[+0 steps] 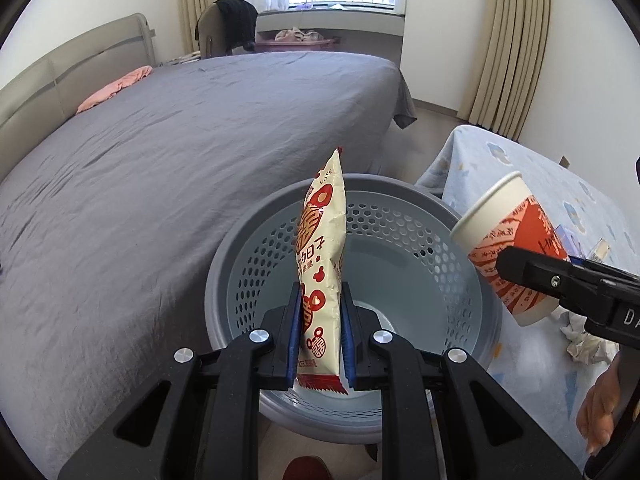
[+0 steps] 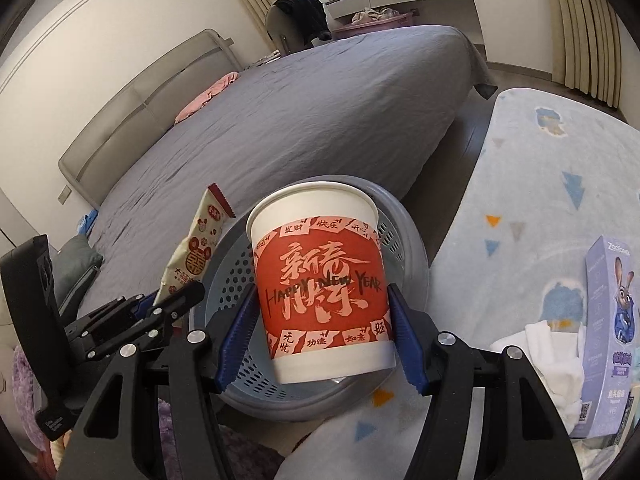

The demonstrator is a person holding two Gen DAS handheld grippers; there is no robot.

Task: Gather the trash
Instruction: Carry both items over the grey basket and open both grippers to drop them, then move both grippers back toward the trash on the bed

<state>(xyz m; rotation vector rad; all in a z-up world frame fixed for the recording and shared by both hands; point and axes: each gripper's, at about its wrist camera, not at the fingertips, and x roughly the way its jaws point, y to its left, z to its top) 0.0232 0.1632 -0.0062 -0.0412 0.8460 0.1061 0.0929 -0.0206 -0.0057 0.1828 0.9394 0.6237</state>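
The left gripper (image 1: 320, 332) is clamped narrow on a cream-and-red plastic snack wrapper (image 1: 322, 264), which stands upright between its blue pads directly above the round grey perforated plastic bin (image 1: 472, 280) ahead of it. To its right, the right gripper (image 2: 324, 336) grips a white-and-red paper cup (image 2: 320, 280) by its sides, held over that bin's near rim.

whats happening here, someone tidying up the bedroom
A person is collecting trash with a handheld gripper in each hand. The left gripper is shut on a cream and red snack wrapper, held upright over the grey bin. The right gripper holds a red and white paper cup by its sides, near the bin's rim. Nothing has been dropped yet.
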